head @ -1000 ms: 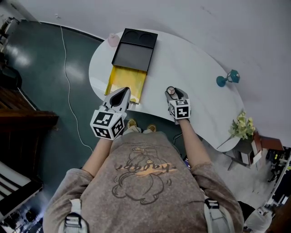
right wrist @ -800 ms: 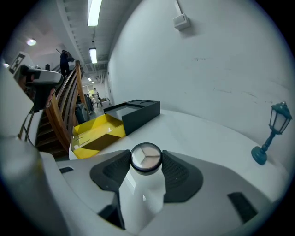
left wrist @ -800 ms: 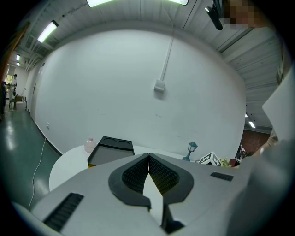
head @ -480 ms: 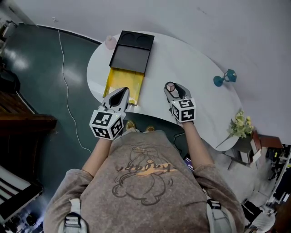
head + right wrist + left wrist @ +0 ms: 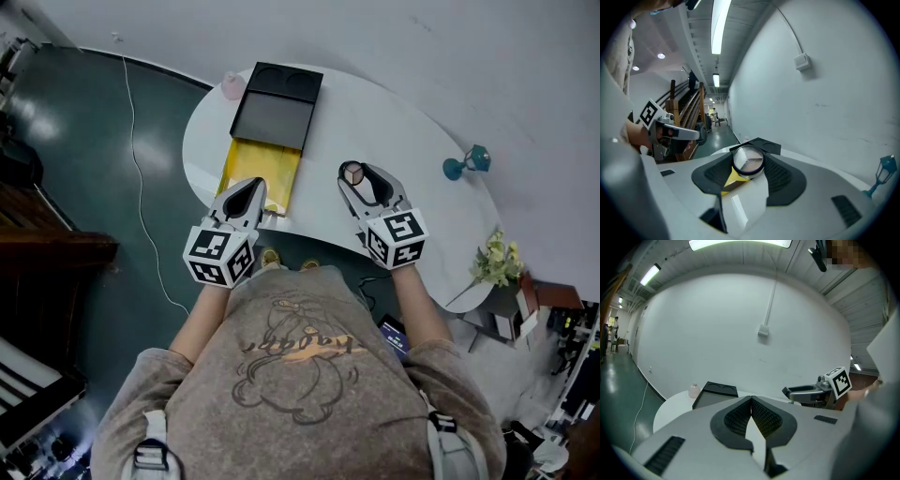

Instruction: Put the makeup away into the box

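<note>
Head view: the box (image 5: 277, 105) sits far left on the white surface (image 5: 403, 131). It has a black top with two round dips at the far end, and its yellow drawer (image 5: 258, 173) is slid out toward us, inside plain yellow. A pink bottle (image 5: 232, 84) stands just beside its far left corner, and a teal goblet (image 5: 466, 164) is well apart at the right.

The right gripper (image 5: 361, 178) is clamped on a round compact (image 5: 352, 172) with a clear lid and beige-pink wedges. It is held in the air right of the drawer, not in the box. The left gripper (image 5: 246, 199) has its jaws pressed together at the drawer's near end.

The script on the shirt (image 5: 295, 375) is too small to read.

Versus a second ago, the right gripper and compact have lifted and its marker cube (image 5: 397, 239) looks bigger. The left gripper and box are unchanged.
</note>
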A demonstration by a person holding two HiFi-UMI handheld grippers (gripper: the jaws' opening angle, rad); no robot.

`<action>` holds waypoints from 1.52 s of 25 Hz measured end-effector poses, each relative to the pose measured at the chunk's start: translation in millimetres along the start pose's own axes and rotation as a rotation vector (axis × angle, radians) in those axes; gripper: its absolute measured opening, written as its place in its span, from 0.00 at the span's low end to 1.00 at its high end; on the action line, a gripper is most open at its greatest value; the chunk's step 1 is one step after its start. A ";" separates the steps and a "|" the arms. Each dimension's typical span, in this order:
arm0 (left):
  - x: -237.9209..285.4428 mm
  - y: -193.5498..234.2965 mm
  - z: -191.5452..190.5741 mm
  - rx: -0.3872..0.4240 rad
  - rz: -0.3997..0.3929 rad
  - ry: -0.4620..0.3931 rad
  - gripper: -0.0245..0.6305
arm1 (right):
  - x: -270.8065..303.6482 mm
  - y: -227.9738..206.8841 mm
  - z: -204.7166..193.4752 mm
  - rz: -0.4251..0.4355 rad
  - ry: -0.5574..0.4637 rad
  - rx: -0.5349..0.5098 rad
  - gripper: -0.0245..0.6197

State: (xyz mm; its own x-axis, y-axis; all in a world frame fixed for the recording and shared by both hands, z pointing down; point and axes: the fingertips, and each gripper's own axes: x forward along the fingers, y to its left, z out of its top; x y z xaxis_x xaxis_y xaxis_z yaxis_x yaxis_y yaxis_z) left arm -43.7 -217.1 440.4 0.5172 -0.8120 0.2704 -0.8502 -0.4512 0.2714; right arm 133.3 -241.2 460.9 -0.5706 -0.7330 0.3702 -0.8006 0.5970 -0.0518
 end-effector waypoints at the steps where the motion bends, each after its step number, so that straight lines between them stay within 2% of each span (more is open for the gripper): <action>1: -0.8 1.3 0.0 -0.002 0.005 -0.001 0.07 | -2.1 3.8 7.0 0.012 -0.012 -0.009 0.39; 7: -7.3 8.7 3.3 -0.010 0.026 -0.015 0.07 | -12.9 26.9 43.8 0.079 -0.071 -0.035 0.39; 13: -14.2 16.2 3.4 -0.022 0.045 -0.025 0.07 | -11.3 50.3 72.6 0.156 -0.085 -0.063 0.39; 38: -63.4 57.5 -1.9 -0.085 0.213 -0.079 0.07 | 61.5 142.9 132.8 0.446 -0.095 -0.161 0.39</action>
State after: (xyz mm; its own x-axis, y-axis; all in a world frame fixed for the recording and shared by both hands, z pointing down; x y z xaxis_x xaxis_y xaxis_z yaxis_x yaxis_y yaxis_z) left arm -125.1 -190.9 440.6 0.3151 -0.9135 0.2572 -0.9262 -0.2369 0.2933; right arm -40.4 -244.3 353.1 -0.8717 -0.4164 0.2583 -0.4401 0.8971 -0.0392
